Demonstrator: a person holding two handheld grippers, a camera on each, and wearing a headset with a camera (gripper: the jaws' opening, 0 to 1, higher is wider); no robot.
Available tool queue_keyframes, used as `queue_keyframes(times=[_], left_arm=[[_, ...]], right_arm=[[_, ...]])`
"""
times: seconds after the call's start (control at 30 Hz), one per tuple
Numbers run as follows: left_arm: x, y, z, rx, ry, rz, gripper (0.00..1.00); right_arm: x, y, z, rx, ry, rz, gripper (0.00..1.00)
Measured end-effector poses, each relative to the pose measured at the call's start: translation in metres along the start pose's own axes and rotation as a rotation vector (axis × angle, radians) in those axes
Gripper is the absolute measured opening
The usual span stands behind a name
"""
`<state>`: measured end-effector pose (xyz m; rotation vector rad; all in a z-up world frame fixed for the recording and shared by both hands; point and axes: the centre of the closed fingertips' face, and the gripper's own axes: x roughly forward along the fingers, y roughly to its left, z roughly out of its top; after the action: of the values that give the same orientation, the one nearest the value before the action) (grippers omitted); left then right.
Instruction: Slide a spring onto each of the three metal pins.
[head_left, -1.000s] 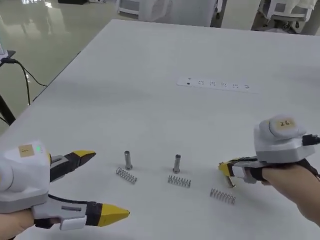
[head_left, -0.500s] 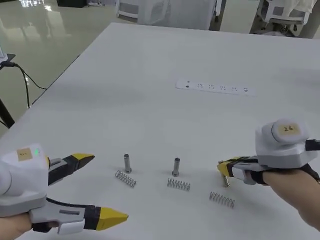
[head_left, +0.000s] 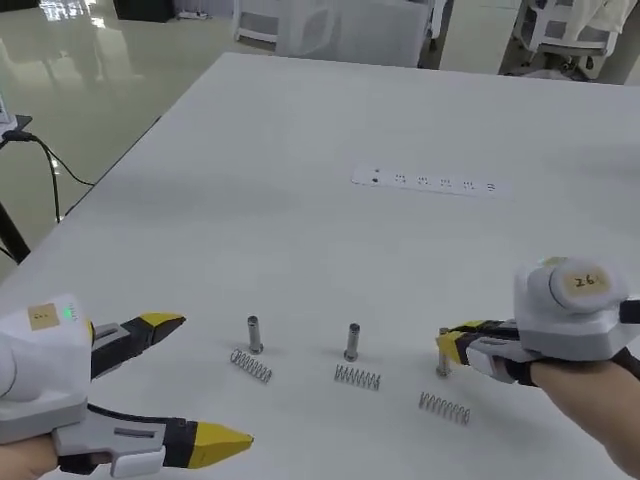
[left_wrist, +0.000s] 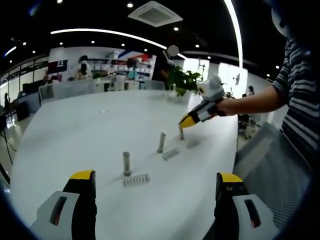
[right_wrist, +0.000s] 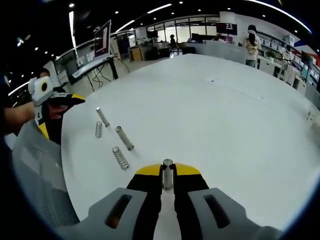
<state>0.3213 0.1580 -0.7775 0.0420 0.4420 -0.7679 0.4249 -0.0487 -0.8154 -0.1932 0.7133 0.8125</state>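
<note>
No spring on yet: right gripper (head_left: 447, 345) clamped shut on the third pin (head_left: 443, 366), upright, maybe just off the table (head_left: 300, 200); left gripper (head_left: 195, 380) wide open, empty. The springs (head_left: 357, 377) lie at 6 o'clock of each pin. Next: left grabs one and we sleeve it over the held pin.

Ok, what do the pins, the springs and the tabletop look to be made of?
The pins look like steel: smooth, grey, dull sheen. The springs are thin bright wire coils, likely steel too. The tabletop is even matte white with no grain, laminate or paint; I cannot tell which.
</note>
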Motion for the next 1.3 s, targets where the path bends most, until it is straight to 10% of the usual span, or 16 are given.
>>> queue_keyframes(times=[1.3], left_arm=[[-0.001, 0.0, 0.002, -0.003, -0.012, 0.006, 0.97]], right_arm=[[-0.012, 0.006, -0.008, -0.075, -0.021, -0.024, 0.14]])
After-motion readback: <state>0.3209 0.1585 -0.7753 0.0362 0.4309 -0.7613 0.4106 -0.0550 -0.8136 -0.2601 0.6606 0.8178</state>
